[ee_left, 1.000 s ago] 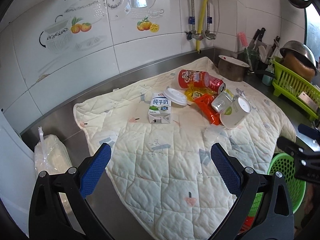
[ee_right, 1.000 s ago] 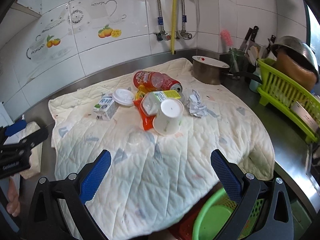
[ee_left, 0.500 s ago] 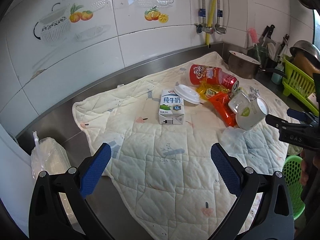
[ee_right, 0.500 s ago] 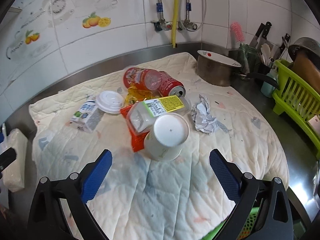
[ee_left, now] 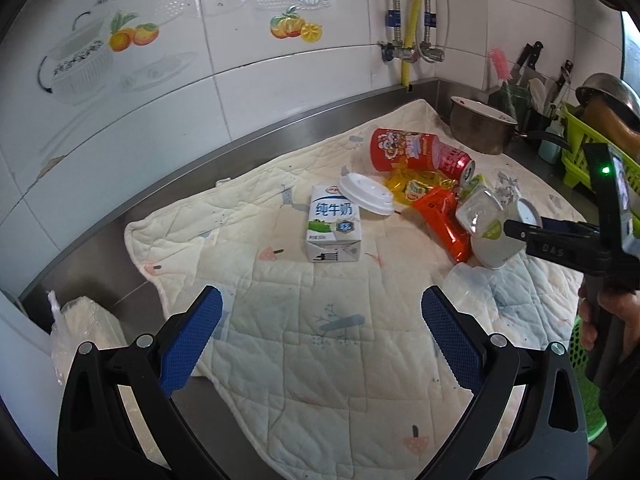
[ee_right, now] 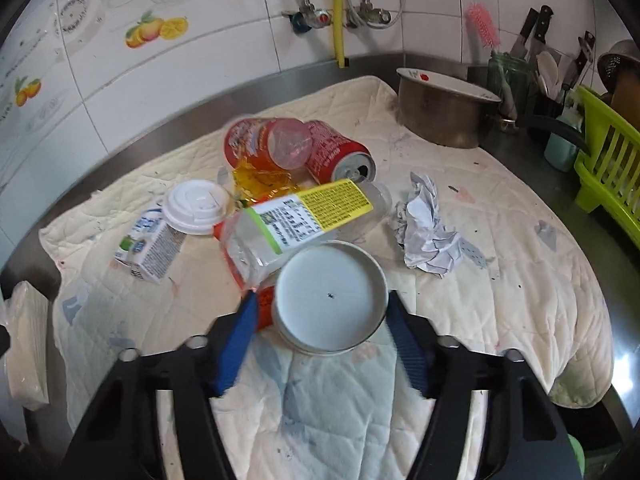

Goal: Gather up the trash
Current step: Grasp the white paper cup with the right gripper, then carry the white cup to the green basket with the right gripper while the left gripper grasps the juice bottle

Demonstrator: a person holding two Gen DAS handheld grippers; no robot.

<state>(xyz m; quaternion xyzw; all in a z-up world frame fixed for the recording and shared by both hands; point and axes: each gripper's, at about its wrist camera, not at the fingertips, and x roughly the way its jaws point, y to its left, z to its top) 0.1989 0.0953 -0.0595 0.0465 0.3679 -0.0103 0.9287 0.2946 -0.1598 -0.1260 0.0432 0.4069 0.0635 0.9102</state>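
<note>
The right gripper [ee_right: 320, 320] brackets the white paper cup [ee_right: 330, 296], not clearly clamping it. The left gripper [ee_left: 322, 320] gapes wide above the quilted cloth [ee_left: 320, 360].

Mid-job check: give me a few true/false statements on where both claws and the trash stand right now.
1. The right claw straddles the white paper cup, one finger on each side. True.
2. The left claw holds the milk carton. False: it is open over bare quilt, short of the carton.
3. The white lid leans on the milk carton. True.
4. The crumpled paper sits inside the metal pot. False: it lies on the quilt.
5. The red can stands upright. False: it lies on its side.
</note>
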